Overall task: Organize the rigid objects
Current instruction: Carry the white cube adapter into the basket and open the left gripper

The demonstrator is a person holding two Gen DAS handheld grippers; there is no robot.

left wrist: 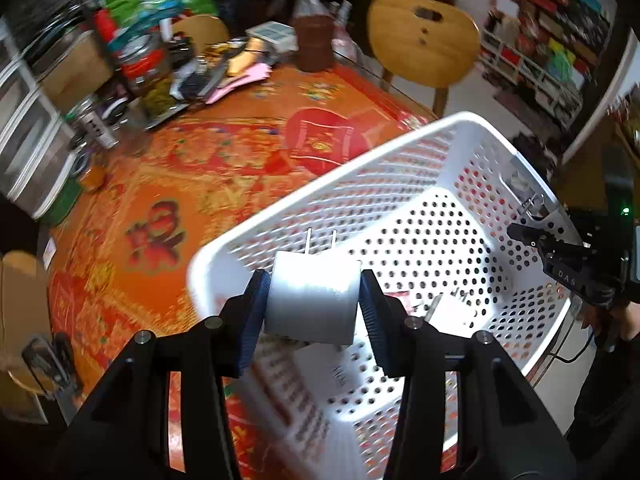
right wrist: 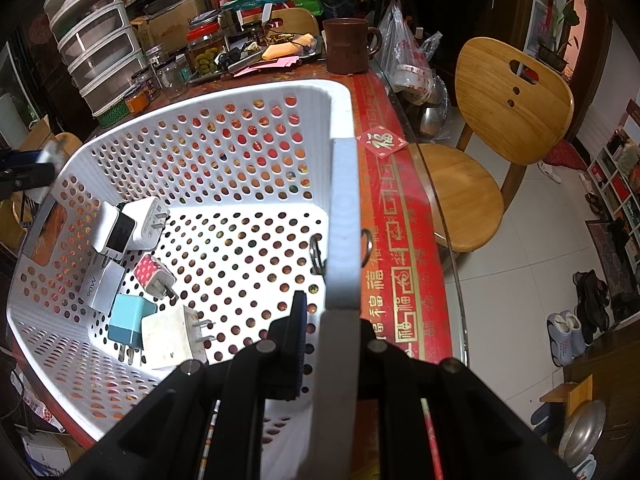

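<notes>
My left gripper point(left wrist: 313, 294) is shut on a white charger plug point(left wrist: 312, 300), prongs pointing away, held over the near rim of the white perforated basket point(left wrist: 400, 152). My right gripper point(right wrist: 330, 320) is shut on the basket's right rim point(right wrist: 342, 220); one finger point(right wrist: 296, 332) is inside the wall. It shows at the right of the left wrist view point(left wrist: 560, 252). Several chargers lie in the basket's left corner: a blue one point(right wrist: 128, 320), a cream one point(right wrist: 172, 336), a pink dotted one point(right wrist: 154, 274), white ones point(right wrist: 132, 228). The left gripper shows blurred at the left edge point(right wrist: 32, 172).
The basket sits on a red-orange patterned tablecloth point(left wrist: 180, 168). Clutter at the table's far side: jars point(right wrist: 204, 48), a brown mug point(right wrist: 348, 44), a drawer unit point(right wrist: 96, 40). A wooden chair point(right wrist: 508, 120) stands to the right. A metal ring point(right wrist: 366, 244) hangs on the rim.
</notes>
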